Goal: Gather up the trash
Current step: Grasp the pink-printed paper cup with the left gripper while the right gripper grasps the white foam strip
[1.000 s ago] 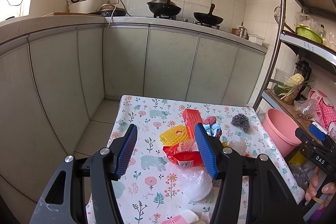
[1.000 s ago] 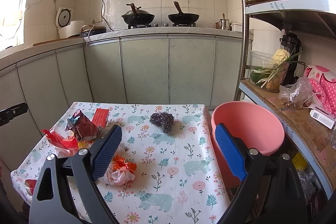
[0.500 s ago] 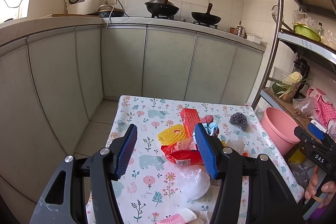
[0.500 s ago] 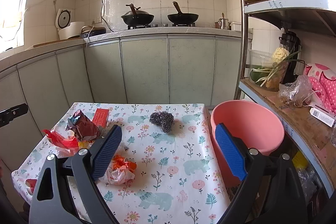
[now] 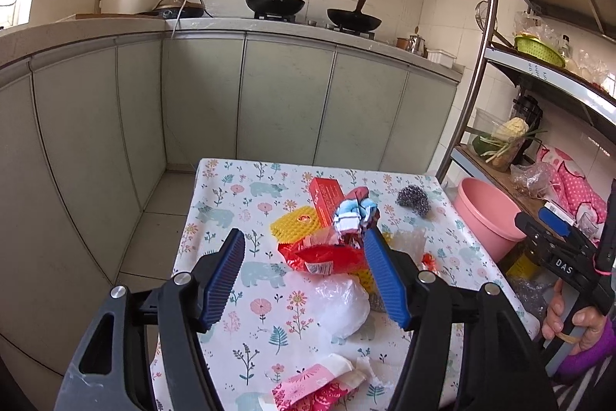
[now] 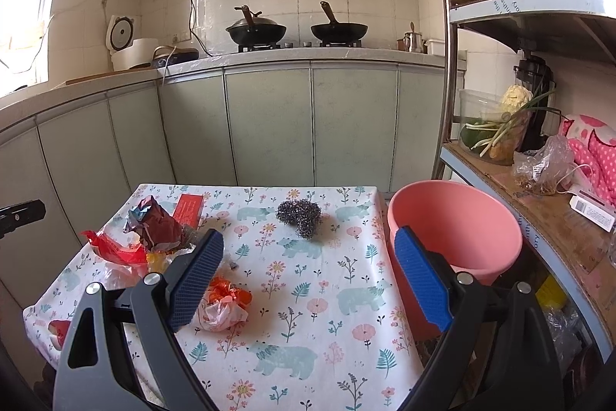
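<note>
Trash lies on a floral tablecloth (image 5: 261, 280): a red wrapper (image 5: 323, 257), a white plastic bag (image 5: 342, 303), a yellow sponge (image 5: 294, 226), a red box (image 5: 325, 197), a crumpled blue-white wrapper (image 5: 354, 214) and a pink packet (image 5: 308, 390). My left gripper (image 5: 304, 276) is open above the table, the red wrapper between its fingers in view. My right gripper (image 6: 308, 276) is open and empty above the table; an orange-white wrapper (image 6: 225, 303) lies by its left finger. The pink basin (image 6: 450, 226) stands right of the table.
A steel wool scrubber (image 6: 299, 214) lies at the table's far side. A dark crumpled wrapper (image 6: 154, 224) and red box (image 6: 188, 208) sit at the left. A metal shelf rack (image 6: 446, 64) with vegetables and bags stands at the right. Kitchen cabinets run behind.
The left gripper has drifted slightly back and up, showing more of the table's near end and the pink packet. The right gripper has barely moved. Both stay open.
</note>
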Demonstrator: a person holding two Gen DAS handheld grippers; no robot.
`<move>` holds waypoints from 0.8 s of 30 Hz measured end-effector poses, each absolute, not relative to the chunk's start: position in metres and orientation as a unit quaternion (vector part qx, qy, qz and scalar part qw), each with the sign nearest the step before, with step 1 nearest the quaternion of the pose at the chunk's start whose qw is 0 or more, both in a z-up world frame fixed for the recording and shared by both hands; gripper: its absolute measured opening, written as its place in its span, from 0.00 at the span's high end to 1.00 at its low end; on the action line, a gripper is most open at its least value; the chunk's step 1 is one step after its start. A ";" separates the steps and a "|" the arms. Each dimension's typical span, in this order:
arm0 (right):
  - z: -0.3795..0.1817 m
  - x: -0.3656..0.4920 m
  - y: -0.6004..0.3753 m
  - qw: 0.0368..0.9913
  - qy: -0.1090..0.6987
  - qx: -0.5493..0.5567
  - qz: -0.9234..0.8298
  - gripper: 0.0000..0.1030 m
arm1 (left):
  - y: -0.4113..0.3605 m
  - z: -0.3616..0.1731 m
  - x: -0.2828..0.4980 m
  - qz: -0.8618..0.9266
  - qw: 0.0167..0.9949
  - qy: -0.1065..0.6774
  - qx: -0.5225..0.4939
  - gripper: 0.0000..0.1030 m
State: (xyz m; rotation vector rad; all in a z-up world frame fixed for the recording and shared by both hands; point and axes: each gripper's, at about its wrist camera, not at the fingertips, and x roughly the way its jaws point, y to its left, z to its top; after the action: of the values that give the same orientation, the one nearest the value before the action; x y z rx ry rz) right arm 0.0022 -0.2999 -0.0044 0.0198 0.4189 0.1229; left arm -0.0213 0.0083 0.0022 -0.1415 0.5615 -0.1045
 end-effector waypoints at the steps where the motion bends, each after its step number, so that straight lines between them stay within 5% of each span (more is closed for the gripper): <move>1: -0.005 0.002 -0.301 0.976 0.210 0.011 0.062 0.12 | 0.009 0.000 -0.023 -0.061 0.954 0.284 -0.070 0.38; 12: -0.018 0.002 -0.298 0.968 0.232 0.010 0.093 0.12 | -0.002 -0.030 -0.055 -0.138 0.929 0.344 0.007 0.39; 24: -0.044 0.011 -0.273 0.878 0.372 0.047 0.299 0.12 | -0.007 -0.072 -0.052 -0.147 0.899 0.409 0.048 0.71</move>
State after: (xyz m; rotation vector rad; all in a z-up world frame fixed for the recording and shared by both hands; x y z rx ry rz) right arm 0.0109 -0.2731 -0.0443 0.0987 0.7758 0.6229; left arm -0.0515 -0.0073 -0.0718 0.0991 0.8475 -0.3035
